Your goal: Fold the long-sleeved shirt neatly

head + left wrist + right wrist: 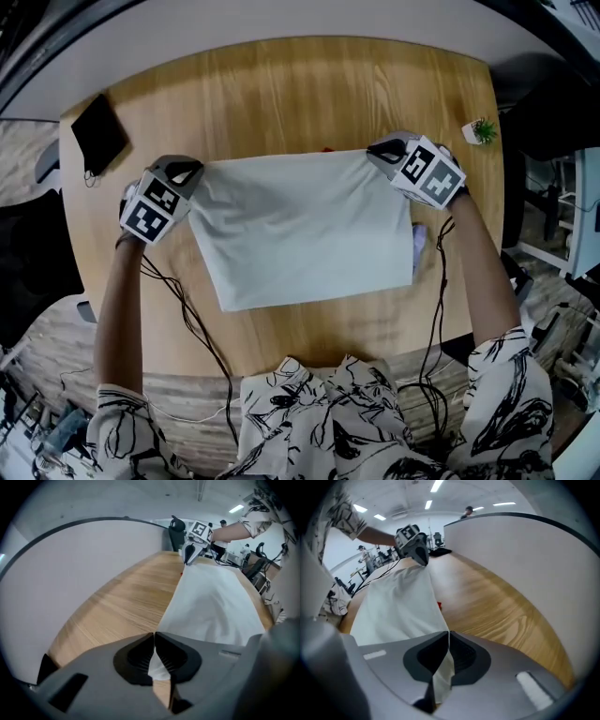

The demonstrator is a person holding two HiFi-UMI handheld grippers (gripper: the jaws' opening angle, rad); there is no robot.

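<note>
Shirt (305,230) folded into pale rectangle, lying flat mid worktop (281,89). Left tool (194,174) pinching cloth at far-left corner. Right tool (379,153) pinching cloth at far-right corner. Far edge runs tool to tool.

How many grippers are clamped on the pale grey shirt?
2. The left gripper pinches the pale grey shirt at its far left corner; the right gripper at its far right corner.
</note>
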